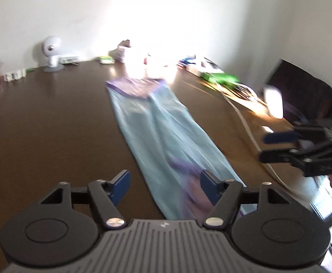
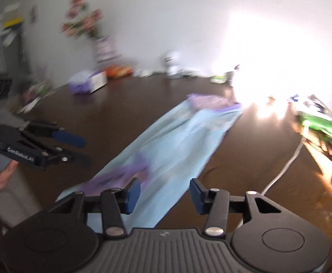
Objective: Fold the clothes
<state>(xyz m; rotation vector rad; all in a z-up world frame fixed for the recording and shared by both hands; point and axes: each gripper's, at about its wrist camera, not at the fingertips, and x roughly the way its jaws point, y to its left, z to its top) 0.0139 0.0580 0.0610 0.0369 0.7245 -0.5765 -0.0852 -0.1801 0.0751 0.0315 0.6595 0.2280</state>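
A light blue garment [image 1: 166, 136] with purple trim lies in a long narrow strip on the dark wooden table [image 1: 40, 125], running away from me. It also shows in the right wrist view [image 2: 172, 145]. My left gripper [image 1: 164, 187] is open and empty above the garment's near end. It also shows at the left of the right wrist view [image 2: 77, 150], held by a hand. My right gripper [image 2: 164, 196] is open and empty above the garment's near end. It also shows at the right of the left wrist view [image 1: 272, 146].
A white cable [image 1: 243, 118] runs along the table right of the garment. Green items [image 1: 222, 77] and other clutter lie at the far right. A small white fan [image 1: 52, 52] stands at the back. A vase of flowers [image 2: 102, 47] and a box [image 2: 90, 83] stand at the back left.
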